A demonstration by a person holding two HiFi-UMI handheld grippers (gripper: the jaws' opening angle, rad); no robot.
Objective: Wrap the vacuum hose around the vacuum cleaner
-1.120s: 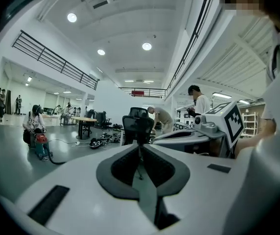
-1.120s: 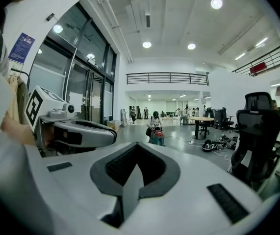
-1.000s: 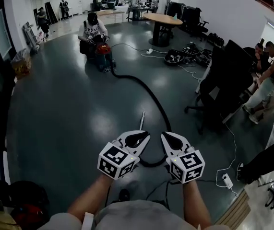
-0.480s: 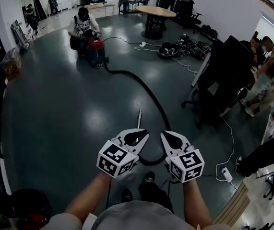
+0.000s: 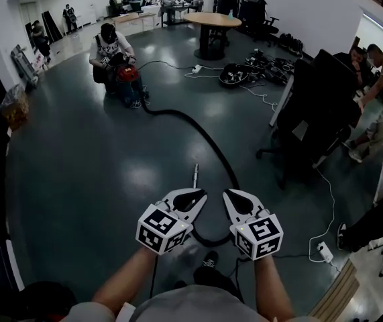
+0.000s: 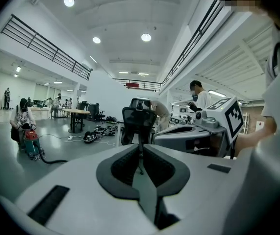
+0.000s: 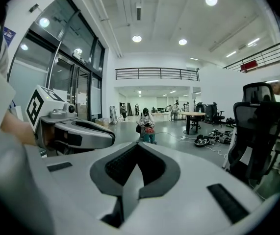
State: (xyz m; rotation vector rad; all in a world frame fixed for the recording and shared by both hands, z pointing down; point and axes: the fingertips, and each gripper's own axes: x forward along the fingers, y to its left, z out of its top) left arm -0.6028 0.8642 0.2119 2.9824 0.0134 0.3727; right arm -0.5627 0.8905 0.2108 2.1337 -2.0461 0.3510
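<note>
Hose (image 5: pixel 201 131), black, snakes over the grey floor (image 5: pixel 90 173) from the red vacuum cleaner (image 5: pixel 128 78) at the far left towards the near edge. Its near loop passes under the two grippers, so its end is hidden. A thin metal tube (image 5: pixel 195 174) lies just beyond the grippers; I cannot tell whether it joins the hose. A crouching person (image 5: pixel 108 42) leans over the vacuum cleaner and covers part of it. The left gripper (image 5: pixel 198 194) has its jaws together with nothing between them; the right gripper (image 5: pixel 233 196) is likewise closed and empty. Both are held side by side above the loop, clear of it
</note>
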